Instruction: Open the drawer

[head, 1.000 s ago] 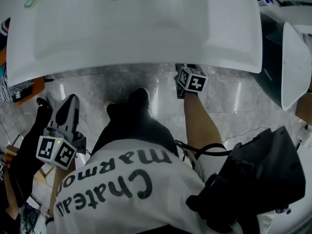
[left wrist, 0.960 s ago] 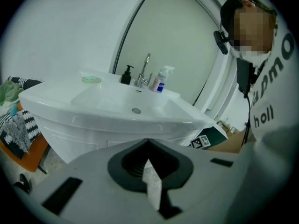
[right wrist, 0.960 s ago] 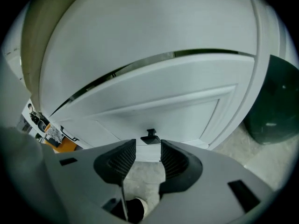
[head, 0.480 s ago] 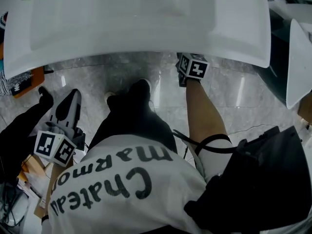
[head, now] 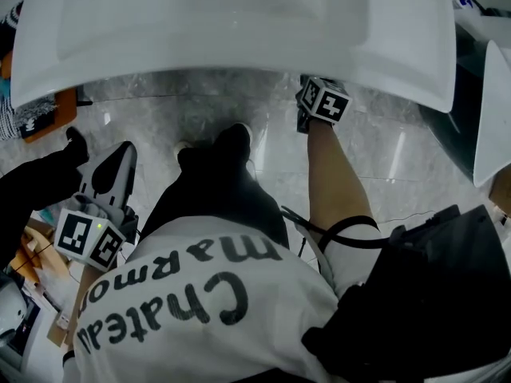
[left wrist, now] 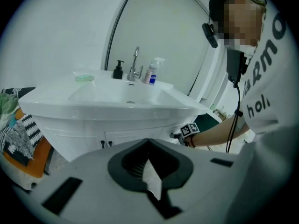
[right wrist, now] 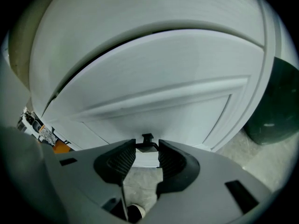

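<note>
My right gripper (right wrist: 147, 148) is tucked under the overhang of the basin (head: 239, 38). Its two jaws are pinching a small black knob (right wrist: 147, 138), and the ribbed pads sit against the knob's two ends. The knob stands out from the white drawer (right wrist: 163, 78), a panelled front directly below the basin's curved underside. From the gripper's own view I cannot tell whether the drawer has come out at all.

In the head view only the marker cube and wrist end of that gripper show past the basin edge, and my right arm (head: 335, 182) reaches straight forward to it.

To the right of the drawer a dark bin (right wrist: 275, 106) stands on the floor (head: 160, 126), which is grey and marbled.

My left gripper (head: 116, 159) hangs low by my left side, well apart from the cabinet, with its marker cube facing up. Its jaws are pressed together with nothing between them. Its camera looks across at the whole vanity: a faucet (left wrist: 135, 64) at the back of the basin, and a spray bottle (left wrist: 150, 73) just beside it.
</note>
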Action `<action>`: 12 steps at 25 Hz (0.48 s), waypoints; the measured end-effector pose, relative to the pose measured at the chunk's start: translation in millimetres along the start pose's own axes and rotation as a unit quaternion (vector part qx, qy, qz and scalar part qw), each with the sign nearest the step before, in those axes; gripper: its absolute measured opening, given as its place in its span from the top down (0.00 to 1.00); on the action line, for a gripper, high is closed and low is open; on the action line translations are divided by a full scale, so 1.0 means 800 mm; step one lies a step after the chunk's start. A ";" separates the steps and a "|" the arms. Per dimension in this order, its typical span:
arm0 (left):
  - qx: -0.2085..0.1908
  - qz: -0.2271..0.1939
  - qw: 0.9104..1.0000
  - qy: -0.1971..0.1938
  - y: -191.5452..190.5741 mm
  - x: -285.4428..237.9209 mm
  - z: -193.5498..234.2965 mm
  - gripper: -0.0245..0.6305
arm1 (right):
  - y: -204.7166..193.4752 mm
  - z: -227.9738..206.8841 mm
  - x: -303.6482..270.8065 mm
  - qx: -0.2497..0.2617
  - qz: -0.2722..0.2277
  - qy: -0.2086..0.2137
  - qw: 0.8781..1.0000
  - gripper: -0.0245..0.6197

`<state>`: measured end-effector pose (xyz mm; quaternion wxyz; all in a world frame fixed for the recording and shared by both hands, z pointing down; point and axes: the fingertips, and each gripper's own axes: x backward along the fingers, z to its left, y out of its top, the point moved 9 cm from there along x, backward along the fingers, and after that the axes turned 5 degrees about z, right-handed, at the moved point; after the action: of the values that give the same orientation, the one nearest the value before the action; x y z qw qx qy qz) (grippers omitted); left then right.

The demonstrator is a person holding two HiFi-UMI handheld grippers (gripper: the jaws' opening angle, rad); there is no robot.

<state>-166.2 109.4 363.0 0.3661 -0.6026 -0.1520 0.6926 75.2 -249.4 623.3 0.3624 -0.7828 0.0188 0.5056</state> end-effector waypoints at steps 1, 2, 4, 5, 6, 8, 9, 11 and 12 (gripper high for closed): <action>0.001 0.000 1.000 0.001 -0.002 0.001 0.000 0.95 | 0.000 0.000 0.000 -0.003 0.002 0.000 1.000 0.72; 0.003 0.000 1.000 0.001 -0.004 0.002 0.000 0.95 | -0.001 0.000 0.000 -0.005 0.005 0.002 1.000 0.72; 0.003 -0.001 1.000 -0.002 -0.007 0.003 -0.001 0.95 | 0.000 -0.001 0.002 -0.003 0.012 0.004 1.000 0.72; 0.002 -0.001 1.000 -0.003 -0.009 0.004 -0.001 0.95 | -0.001 -0.001 0.003 -0.001 0.016 0.003 1.000 0.72; 0.002 -0.001 1.000 -0.003 -0.010 0.004 -0.001 0.95 | -0.003 0.000 0.005 0.000 0.019 0.003 1.000 0.72; 0.010 -0.003 1.000 -0.003 -0.012 0.003 0.000 0.95 | -0.012 0.002 0.009 -0.002 0.024 0.006 1.000 0.72; 0.015 -0.004 1.000 -0.004 -0.013 0.002 0.000 0.95 | -0.017 0.003 0.011 -0.004 0.025 0.007 1.000 0.72; 0.018 -0.004 1.000 -0.008 -0.014 -0.001 -0.002 0.95 | -0.028 0.004 0.016 -0.011 0.023 0.007 1.000 0.72; 0.017 -0.004 1.000 -0.011 -0.015 -0.003 -0.002 0.95 | -0.032 0.004 0.019 -0.014 0.023 0.008 1.000 0.72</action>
<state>-160.7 115.5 371.8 0.3775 -0.5881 -0.1467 0.7001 90.2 -223.7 624.7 0.3396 -0.7910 0.0320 0.5079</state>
